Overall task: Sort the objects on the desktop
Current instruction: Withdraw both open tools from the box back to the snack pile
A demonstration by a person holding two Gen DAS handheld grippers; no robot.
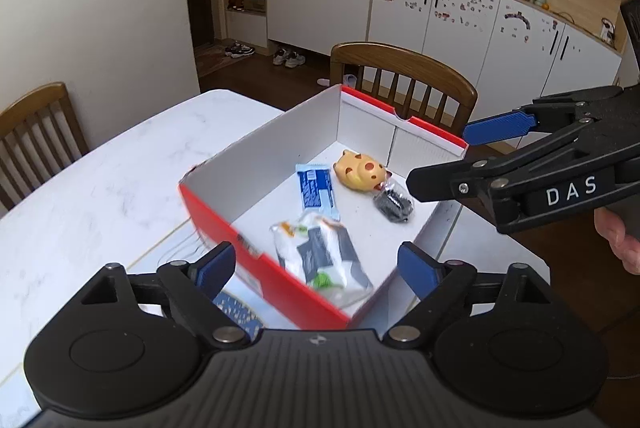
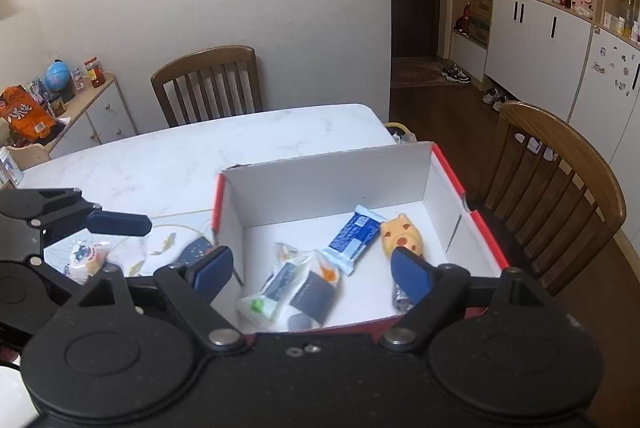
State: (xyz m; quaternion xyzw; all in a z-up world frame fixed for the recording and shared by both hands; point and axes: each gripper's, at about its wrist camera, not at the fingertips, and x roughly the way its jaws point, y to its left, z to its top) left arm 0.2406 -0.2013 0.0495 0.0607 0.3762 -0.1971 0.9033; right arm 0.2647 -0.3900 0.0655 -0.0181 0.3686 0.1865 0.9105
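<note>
White table [image 1: 100,163], red box [image 1: 224,224] holding snacks, left gripper [image 1: 316,268] spread wide

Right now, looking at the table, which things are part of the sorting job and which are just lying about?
Part of the job:
red box
blue snack bar
yellow pig toy
white packet
small dark bag
round snack packet, not yet in the box
left gripper and right gripper, both open

Just lying about:
wooden chairs
globe
shoes
</note>
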